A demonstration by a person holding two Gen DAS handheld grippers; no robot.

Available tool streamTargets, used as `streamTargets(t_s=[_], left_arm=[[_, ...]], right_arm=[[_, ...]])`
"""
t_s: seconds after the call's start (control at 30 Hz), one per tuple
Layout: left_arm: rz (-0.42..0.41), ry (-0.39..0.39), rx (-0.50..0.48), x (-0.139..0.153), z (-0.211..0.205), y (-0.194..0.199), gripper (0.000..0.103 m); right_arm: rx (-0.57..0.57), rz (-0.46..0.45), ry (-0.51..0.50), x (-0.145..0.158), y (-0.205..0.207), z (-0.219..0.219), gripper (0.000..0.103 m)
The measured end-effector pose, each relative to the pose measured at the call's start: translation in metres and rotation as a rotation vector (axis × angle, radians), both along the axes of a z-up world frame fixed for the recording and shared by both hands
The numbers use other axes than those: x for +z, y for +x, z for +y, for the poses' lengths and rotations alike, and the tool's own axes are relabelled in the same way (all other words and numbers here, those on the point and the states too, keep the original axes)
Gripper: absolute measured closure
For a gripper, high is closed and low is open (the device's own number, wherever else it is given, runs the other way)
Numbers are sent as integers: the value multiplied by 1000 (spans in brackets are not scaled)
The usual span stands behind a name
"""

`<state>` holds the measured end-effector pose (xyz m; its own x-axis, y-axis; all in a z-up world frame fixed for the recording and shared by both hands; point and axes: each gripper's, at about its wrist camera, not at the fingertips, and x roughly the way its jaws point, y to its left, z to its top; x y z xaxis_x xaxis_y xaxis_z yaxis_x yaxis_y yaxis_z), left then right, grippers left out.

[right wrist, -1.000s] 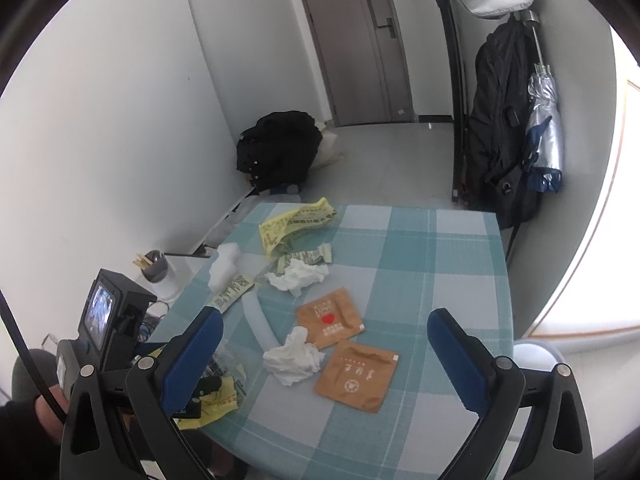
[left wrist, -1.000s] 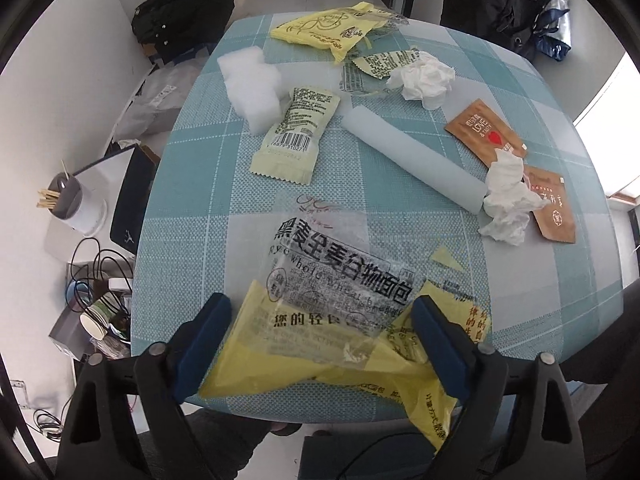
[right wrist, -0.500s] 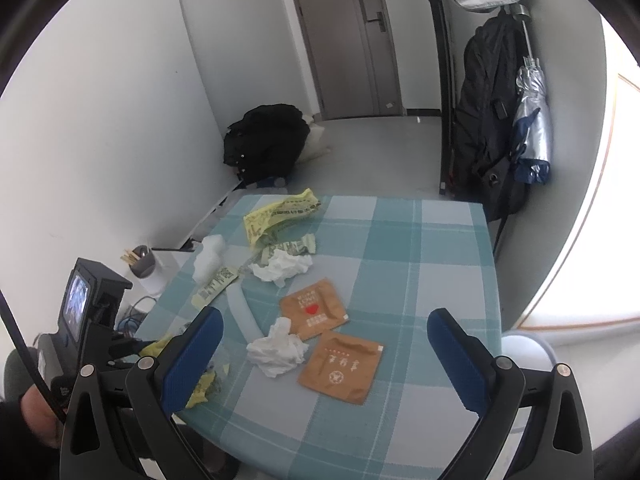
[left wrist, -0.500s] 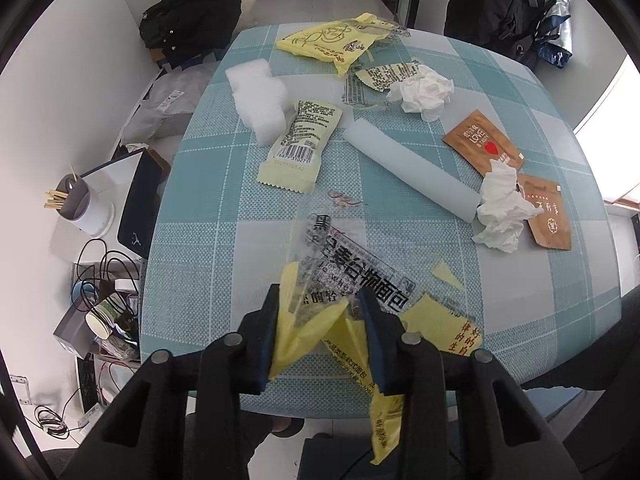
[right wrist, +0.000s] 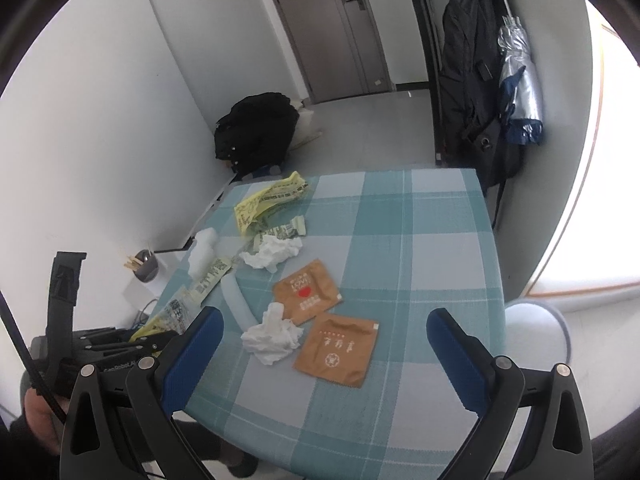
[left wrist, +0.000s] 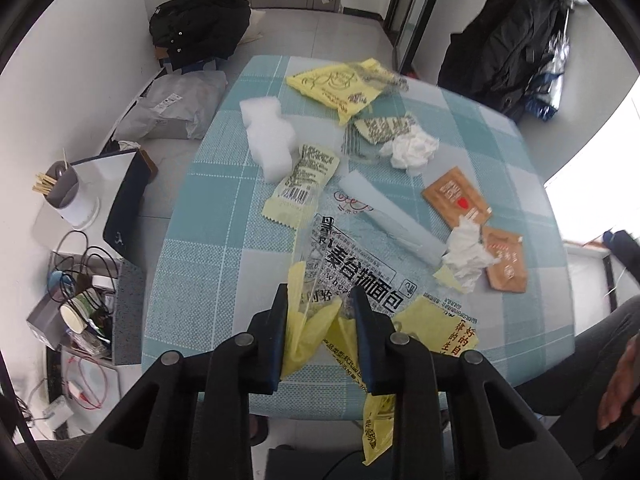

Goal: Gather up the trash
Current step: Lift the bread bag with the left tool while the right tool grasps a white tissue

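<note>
Left gripper was clamped on the clear-and-yellow bread wrapper at the near edge of the table, jaws pinched narrow with crumpled yellow film bunched between them. The wrapper's clear printed part rose off the cloth toward the table middle; its yellow tail hung over the table edge. Right gripper was spread wide, holding nothing, above the near side of the table.

Other trash on the checked cloth: a pale green snack packet just beside two white foam blocks, a white foam tube lying diagonally, two crumpled tissues (one far, one near), two brown sachets, the near tissue overlapping both. A yellow bag sat at the far edge, a torn printed wrapper next to it.

Off the table: black backpack on the floor, grey cup of sticks to the left.
</note>
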<state>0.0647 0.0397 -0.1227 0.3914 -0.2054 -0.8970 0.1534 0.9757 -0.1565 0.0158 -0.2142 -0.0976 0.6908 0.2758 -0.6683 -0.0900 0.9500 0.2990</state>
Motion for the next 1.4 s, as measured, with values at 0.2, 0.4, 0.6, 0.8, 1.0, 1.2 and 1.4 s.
streamTargets(t_s=[0.2,0.4,0.6,0.8,1.0,1.2,1.4], left_arm=[[-47,-101,31,19,10,1,79],[-119,-178,89,37,26,2,79],[-166,-209,103,40,36,3,79],[-188,-228,127,43,46,1,79],[-194,-247,155,44,54,2,79],[-198,-232,162,42,55,2,79],[-184,-225,138,39,53,3,79]], right_arm=[[22,10,-20,1,0,3,1],[108,42,-113,2,10,24,2],[236,106,-215,-10,24,59,5],[333,148,-337,-30,36,92,12],[380,169,-388,-49,47,106,24],[403,212,-397,-71,56,113,36],[417,217,-421,-75,59,118,62]])
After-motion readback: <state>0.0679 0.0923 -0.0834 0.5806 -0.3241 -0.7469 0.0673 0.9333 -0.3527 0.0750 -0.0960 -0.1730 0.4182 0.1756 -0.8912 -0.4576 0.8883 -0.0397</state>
